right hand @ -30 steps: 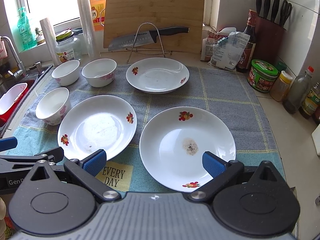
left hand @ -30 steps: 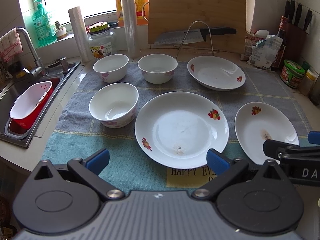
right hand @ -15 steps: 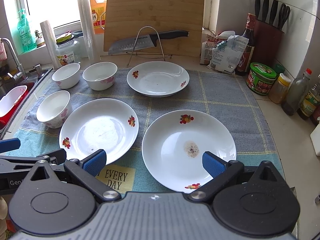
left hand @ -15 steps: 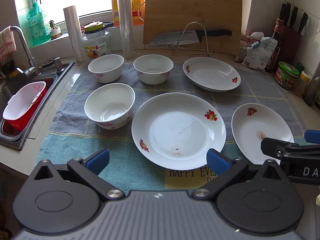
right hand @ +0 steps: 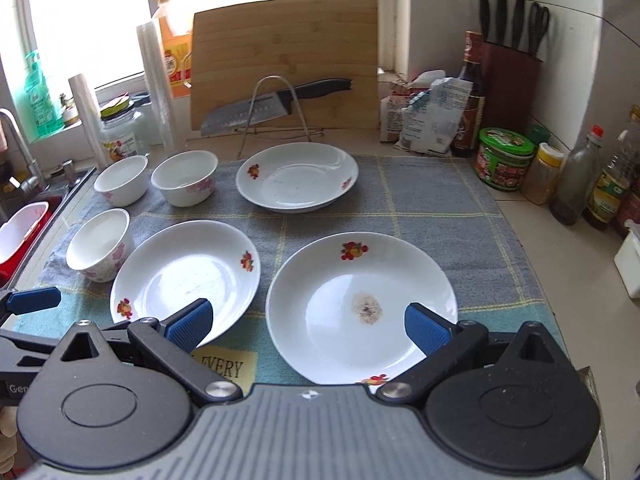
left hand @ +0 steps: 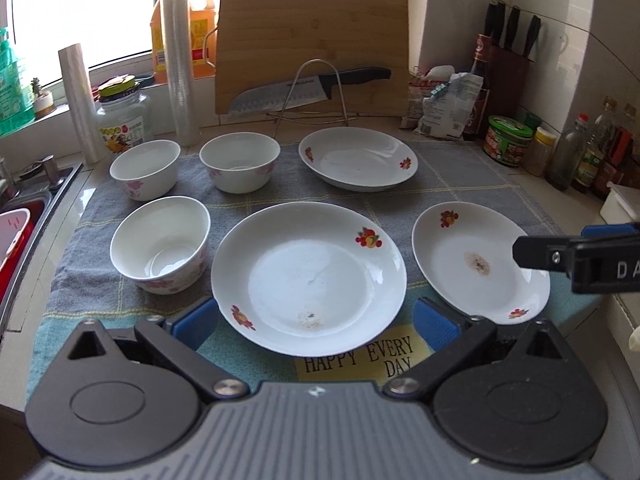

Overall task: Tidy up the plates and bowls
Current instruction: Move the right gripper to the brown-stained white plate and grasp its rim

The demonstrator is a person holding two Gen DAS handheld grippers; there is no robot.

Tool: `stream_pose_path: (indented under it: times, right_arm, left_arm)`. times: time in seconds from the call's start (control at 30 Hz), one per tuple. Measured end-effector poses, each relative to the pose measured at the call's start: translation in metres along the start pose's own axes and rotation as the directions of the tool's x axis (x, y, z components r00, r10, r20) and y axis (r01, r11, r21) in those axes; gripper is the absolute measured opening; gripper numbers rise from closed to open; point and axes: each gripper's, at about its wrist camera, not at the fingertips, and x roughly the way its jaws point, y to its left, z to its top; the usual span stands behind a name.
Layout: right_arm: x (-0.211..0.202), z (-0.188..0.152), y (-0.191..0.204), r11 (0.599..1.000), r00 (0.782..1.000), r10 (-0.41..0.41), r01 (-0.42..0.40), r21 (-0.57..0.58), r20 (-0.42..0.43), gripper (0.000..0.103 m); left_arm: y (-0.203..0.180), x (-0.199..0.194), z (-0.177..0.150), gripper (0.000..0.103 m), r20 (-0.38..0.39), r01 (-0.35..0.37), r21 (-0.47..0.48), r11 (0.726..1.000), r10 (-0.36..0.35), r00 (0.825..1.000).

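The left gripper (left hand: 310, 322) is moving closer to the middle plate (left hand: 308, 276), wide open, getting ready to grab.

plates (left hand: 308, 280): 3 | bowls (left hand: 160, 244): 3 | cutting board (left hand: 312, 44): 1 | knife (left hand: 308, 90): 1

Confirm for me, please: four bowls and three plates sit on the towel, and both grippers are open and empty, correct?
Not quite: there are three bowls, not four, as the left wrist view shows. The three plates do sit on the towel, and the left gripper and right gripper are open and empty.
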Motion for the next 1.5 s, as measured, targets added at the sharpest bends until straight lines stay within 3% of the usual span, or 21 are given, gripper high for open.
stream_pose_path:
  times: [0.37,0.83,1.13,1.5]
  right_arm:
    - [0.014,0.004,-0.049,0.994,0.997,-0.07,0.072,0.079,-0.024,0.103]
    - [0.074,0.025,-0.096,1.0,0.99,0.01,-0.008,0.016,-0.139,0.103]
    - [0.108,0.041,-0.113,0.991,0.978,0.1,-0.114,-0.064,-0.185,0.103]
    - [0.143,0.037,-0.118,0.975,0.957,0.126,-0.169,-0.147,-0.26,0.103]
  left_arm:
    - [-0.022,0.013,-0.005,0.102,-0.013,0.079,0.05,0.996,-0.079,0.997]
    - [-0.08,0.047,-0.011,0.102,-0.077,0.093,0.036,0.995,-0.09,0.993]
    - [-0.125,0.074,-0.028,0.102,-0.153,0.09,0.084,0.992,-0.077,0.985]
    - [-0.149,0.105,-0.032,0.102,-0.171,0.06,0.111,0.992,-0.04,0.985]
